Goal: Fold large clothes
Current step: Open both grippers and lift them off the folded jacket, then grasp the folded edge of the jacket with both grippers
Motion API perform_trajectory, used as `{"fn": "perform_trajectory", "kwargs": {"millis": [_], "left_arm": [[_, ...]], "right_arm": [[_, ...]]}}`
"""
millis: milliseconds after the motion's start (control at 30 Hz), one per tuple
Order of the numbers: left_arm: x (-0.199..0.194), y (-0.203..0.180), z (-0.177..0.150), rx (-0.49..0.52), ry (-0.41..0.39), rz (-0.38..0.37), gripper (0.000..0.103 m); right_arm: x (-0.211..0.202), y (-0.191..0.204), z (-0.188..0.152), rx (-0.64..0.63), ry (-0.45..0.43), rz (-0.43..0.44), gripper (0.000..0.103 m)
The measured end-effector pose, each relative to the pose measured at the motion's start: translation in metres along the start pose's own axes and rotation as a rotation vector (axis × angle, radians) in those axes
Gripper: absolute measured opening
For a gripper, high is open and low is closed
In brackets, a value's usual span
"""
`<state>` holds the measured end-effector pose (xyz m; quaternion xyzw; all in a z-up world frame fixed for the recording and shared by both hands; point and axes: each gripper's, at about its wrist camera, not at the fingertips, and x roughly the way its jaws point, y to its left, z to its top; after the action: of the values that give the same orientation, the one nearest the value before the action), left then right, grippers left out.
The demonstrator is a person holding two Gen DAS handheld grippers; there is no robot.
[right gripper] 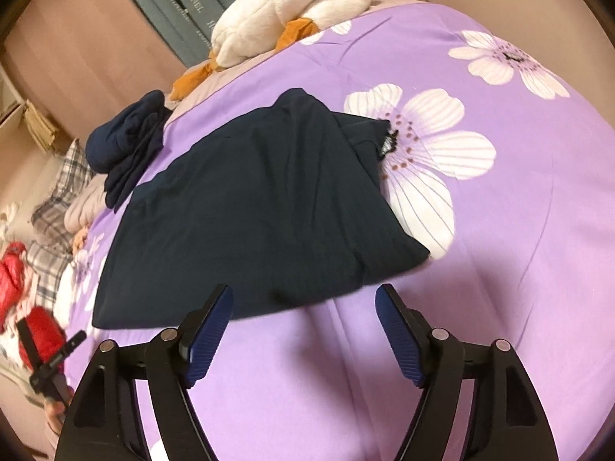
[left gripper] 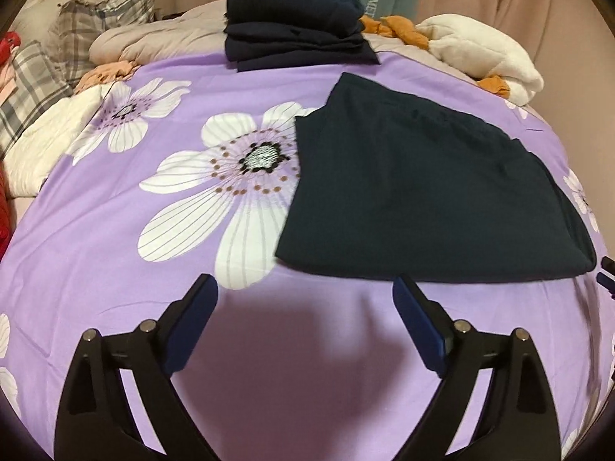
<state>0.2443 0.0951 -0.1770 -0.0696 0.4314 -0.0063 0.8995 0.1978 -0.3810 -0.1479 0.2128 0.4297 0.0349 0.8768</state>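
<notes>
Fingers [left gripper: 209, 296] of both grippers gape empty — folded dark garment [left gripper: 426, 192] apparently lies long-axis away.

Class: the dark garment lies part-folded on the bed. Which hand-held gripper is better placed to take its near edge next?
Probably the right hand-held gripper: open, directly at the dark garment. The left one sits beside it.

bare purple bedspread [left gripper: 115, 253] between and beneath both grippers' fingers, folded dark garment [left gripper: 426, 192] just ahead, stacked dark clothes [left gripper: 296, 27] beyond
</notes>
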Motion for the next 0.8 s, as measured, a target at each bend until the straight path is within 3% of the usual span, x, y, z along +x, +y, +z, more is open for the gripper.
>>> {"fn": "perform_trajectory", "kwargs": {"millis": [400, 633, 800], "left_arm": [[0.012, -0.009, 0.002, -0.037, 0.024, -0.062, 0.102], [0.045, 0.013, 0.001, -0.289, 0.146, -0.278, 0.102], [0.056, 0.030, 0.009, -0.481, 0.121, -0.407, 0.102]], "right_arm": [[0.020, -0.013, -0.010, 0.129, 0.059, 0.079, 0.086], [0.031, -0.028, -0.009, 0.259, 0.035, 0.168, 0.090], [0.037, -0.036, -0.003, 0.357, -0.014, 0.229, 0.090]]}}
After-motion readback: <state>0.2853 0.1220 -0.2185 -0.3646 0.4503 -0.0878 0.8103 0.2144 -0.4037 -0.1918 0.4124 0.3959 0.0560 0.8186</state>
